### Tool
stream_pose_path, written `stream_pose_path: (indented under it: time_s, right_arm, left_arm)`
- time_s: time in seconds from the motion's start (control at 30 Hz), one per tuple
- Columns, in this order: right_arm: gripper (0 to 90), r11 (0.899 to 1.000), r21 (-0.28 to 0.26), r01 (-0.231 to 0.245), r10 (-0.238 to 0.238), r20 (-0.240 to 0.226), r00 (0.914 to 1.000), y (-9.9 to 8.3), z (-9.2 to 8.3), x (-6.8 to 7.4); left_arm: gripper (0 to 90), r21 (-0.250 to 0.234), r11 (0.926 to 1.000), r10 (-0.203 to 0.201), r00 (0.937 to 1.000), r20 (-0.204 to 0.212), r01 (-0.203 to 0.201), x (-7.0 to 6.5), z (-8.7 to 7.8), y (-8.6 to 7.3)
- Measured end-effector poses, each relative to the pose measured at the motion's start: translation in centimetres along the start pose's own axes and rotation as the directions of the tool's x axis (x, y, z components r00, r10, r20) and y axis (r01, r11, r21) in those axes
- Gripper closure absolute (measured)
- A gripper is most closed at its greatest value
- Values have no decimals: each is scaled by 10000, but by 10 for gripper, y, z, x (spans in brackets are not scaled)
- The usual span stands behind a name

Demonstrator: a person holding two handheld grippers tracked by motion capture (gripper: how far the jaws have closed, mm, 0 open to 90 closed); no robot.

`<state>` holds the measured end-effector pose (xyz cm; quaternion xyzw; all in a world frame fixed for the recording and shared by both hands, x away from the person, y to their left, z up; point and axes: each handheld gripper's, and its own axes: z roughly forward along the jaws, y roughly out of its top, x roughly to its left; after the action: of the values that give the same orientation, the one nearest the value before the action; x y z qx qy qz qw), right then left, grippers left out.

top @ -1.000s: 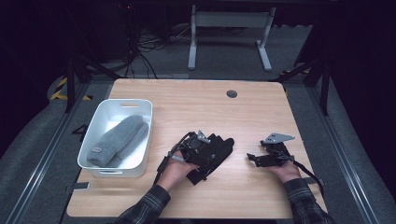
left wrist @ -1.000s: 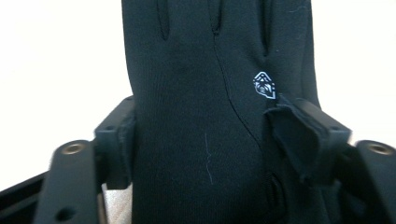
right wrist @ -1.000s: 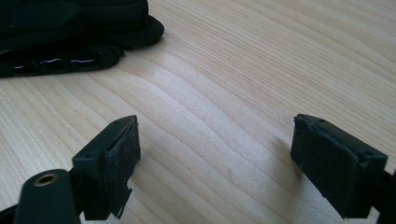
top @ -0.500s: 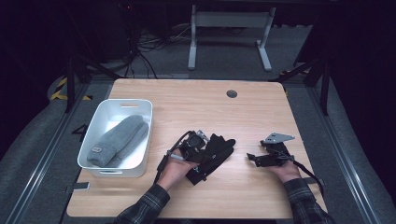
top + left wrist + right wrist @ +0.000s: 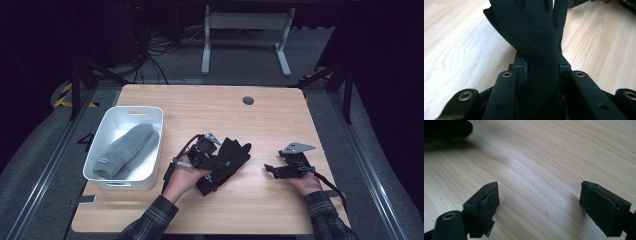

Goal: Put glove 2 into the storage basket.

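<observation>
Left gripper clamped on black glove just above wooden table centre, jaws just closed on fabric; right gripper at 3 o'clock, resting low, jaws apart; white bin at 9 o'clock.

The high view looks forward and down from above the person's side onto the whole pale wooden table, far enough to take in the floor beyond. The left gripper view rides low and very close, facing along its jaws at a black fabric glove (the same glove lies mid-table from above). The right gripper view sits equally near the wood grain, looking between two spread black jaws, a dark edge of glove at upper left.
</observation>
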<state>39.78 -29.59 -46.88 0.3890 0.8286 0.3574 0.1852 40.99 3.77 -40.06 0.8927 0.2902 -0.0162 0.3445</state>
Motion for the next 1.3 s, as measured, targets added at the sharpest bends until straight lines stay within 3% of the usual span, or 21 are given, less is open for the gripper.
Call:
stream_pose_path:
  time_s: [0.3, 0.6, 0.73, 0.93, 1.07, 1.27, 1.3]
  right_arm:
    - [165, 10000, -1, 0, 0, 4, 10000, 0, 0, 0]
    - [166, 10000, -4, -1, 1, 7, 10000, 0, 0, 0]
    - [167, 10000, -5, -4, 4, 9, 10000, 0, 0, 0]
    - [168, 10000, -7, -32, 32, 21, 10000, 0, 0, 0]
    - [169, 10000, -9, -36, 36, 32, 10000, 0, 0, 0]
    - [170, 10000, -15, -48, 48, 43, 10000, 0, 0, 0]
    - [170, 10000, -15, -48, 48, 43, 10000, 0, 0, 0]
  left_arm:
    - [709, -400, 9992, -13, 9994, -331, 0, 4, -51, 12]
    - [708, -630, 9978, -285, 9954, -915, 228, 20, -103, 12]
    - [708, -694, 9970, -424, 9929, -1113, 348, 28, -117, 9]
    - [708, -870, 9931, -920, 9837, -1543, 792, 47, -145, -2]
    - [708, -952, 9899, -1201, 9776, -1726, 1048, 55, -155, -8]
    - [708, -972, 9822, -1781, 9625, -2048, 1610, 75, -177, -26]
    - [708, -972, 9822, -1781, 9625, -2048, 1610, 75, -177, -26]
